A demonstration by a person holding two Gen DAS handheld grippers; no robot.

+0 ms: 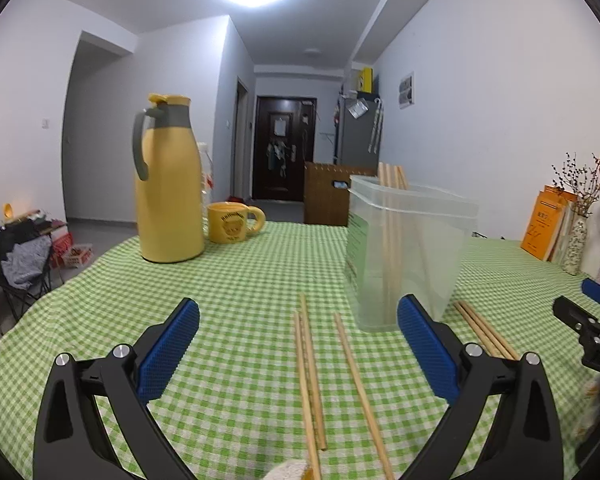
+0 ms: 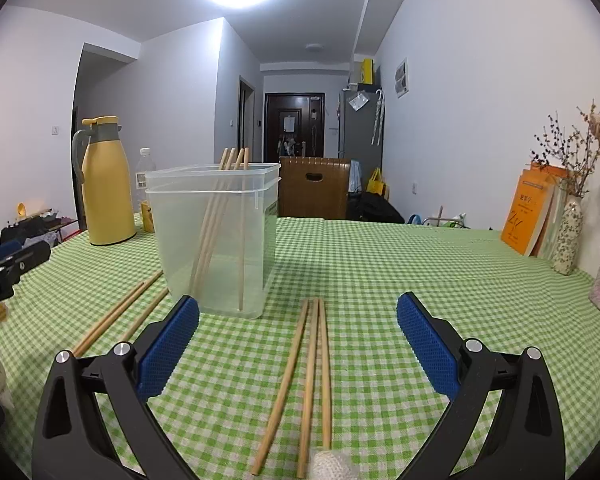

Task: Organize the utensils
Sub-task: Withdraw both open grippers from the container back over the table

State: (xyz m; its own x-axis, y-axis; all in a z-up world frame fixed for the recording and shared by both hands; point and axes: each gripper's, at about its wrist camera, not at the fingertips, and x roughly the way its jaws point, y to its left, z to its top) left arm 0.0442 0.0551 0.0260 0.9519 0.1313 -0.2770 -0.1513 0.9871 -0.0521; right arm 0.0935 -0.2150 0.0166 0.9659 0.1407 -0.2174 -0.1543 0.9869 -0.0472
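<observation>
Chopsticks, total: ten wooden ones counted, in three loose groups of three plus four in the tub.
Left group: three chopsticks [image 1: 314, 384] lie flat on the bench between the left gripper's jaws, long axes running away from the camera toward the tub; two lie side by side and touching, the third lies apart to their right, slightly slanted.
Right group: three chopsticks [image 2: 308, 380] lie flat between the right gripper's jaws, far ends close together, near ends fanned out toward the camera.
Standing group: four chopsticks [image 2: 220, 216] stand inside the clear plastic container [image 2: 236, 248], leaning, tops poking above the rim; three tilt to the right, one stands nearly upright.
Container: one, upright on the bench, just beyond both loose groups.
Left gripper [image 1: 298, 352]: jaws spread wide, blue pads apart, holding nothing, low over the bench.
Right gripper [image 2: 298, 350]: jaws likewise wide apart and empty, straddling its three chopsticks without touching them.
Bench [image 2: 420, 280]: one, covered with a green-and-white checked cloth.
Yellow jug [image 1: 168, 184]: one, upright at the far left, grey handle.
Yellow mug [image 1: 232, 227]: one, just beside the jug.
Orange books [image 2: 528, 216]: a few leaning upright by the wall on the right.
Vase [image 2: 567, 236]: one with dried sprigs, beside the books.
</observation>
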